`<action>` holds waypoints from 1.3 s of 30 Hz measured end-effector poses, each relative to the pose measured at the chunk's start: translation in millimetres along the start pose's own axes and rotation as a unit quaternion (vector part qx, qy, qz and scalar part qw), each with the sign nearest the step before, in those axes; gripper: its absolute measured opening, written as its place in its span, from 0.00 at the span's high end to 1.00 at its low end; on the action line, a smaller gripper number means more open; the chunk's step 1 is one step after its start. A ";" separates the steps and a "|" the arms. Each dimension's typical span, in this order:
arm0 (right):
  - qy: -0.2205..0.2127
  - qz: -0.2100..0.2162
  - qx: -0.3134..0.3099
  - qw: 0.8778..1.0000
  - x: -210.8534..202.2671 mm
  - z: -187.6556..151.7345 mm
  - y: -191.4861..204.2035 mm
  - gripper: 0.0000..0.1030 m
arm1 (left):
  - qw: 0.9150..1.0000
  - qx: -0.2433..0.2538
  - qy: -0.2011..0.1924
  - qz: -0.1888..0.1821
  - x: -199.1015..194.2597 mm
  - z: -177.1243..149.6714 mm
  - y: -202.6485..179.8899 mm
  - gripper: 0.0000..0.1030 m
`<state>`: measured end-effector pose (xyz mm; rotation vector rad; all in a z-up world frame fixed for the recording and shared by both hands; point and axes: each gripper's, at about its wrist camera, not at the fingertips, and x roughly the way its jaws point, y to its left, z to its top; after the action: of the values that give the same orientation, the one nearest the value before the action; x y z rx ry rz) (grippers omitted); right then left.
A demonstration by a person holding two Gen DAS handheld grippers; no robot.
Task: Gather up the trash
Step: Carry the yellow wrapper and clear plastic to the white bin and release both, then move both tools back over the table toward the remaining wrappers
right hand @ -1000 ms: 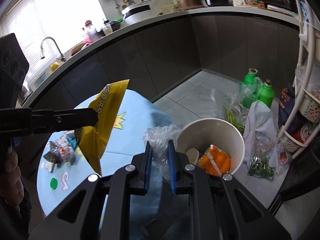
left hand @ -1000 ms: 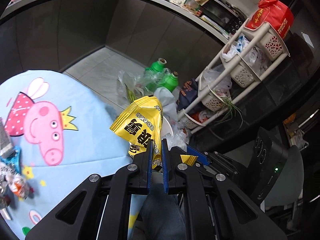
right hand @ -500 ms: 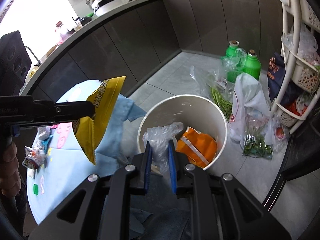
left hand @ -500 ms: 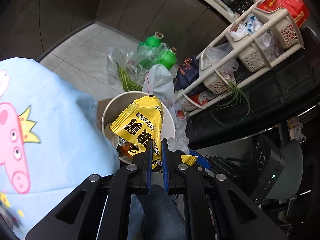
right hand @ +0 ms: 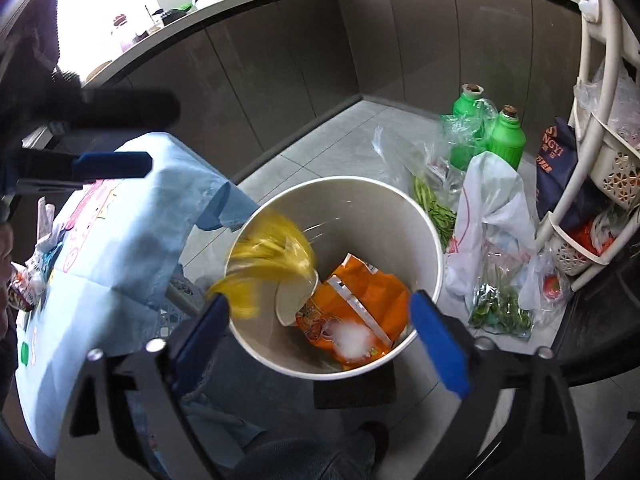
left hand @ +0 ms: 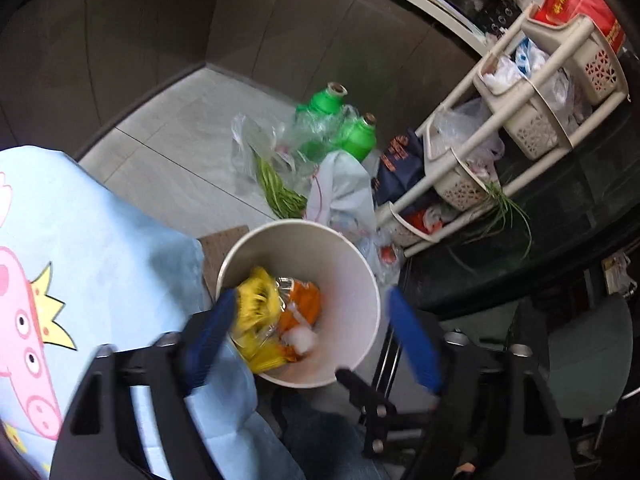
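A round white bin stands on the floor beside the table, right under both grippers. My left gripper hangs over it with its jaws opening, and nothing is pressed between the blue pads. The yellow snack bag is a blur, dropping in at the bin's left wall. My right gripper also has its jaws opening above the bin. A clear plastic bag falls as a white blur onto an orange wrapper. The yellow bag tumbles past the rim. The left gripper shows at upper left.
A table with a light blue cartoon-pig cloth sits left of the bin, with small wrappers at its far side. Two green bottles, bagged green beans and a white basket rack stand on the floor behind.
Both grippers sank toward the bin and went from shut to wide apart. The yellow snack bag left the left gripper and the clear plastic bag left the right one; both fall into the bin.
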<state>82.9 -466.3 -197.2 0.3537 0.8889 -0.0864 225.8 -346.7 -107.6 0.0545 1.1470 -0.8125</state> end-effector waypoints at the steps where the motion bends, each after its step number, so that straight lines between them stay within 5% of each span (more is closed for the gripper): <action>1: 0.000 0.001 0.000 1.000 -0.6 -0.3 0.5 0.03 | 1.000 -0.007 -0.011 0.005 -3.5 -0.3 1.5 0.12; 13: -0.012 -0.004 -0.008 1.000 -23.2 7.2 16.2 0.03 | 0.998 -0.044 -0.039 0.013 -35.9 -6.0 7.4 0.08; 23: -0.056 0.014 -0.050 0.997 -75.9 20.4 60.0 0.03 | 0.996 -0.050 -0.075 0.016 -108.9 -24.4 8.2 0.08; 39: -0.134 0.067 -0.162 0.975 -160.0 18.2 176.4 0.03 | 0.979 -0.088 -0.150 0.102 -252.4 -118.1 36.7 0.08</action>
<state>34.1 -318.4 -16.2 0.0930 0.5957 0.1329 113.3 -132.0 34.8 -0.0945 0.9049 -0.5137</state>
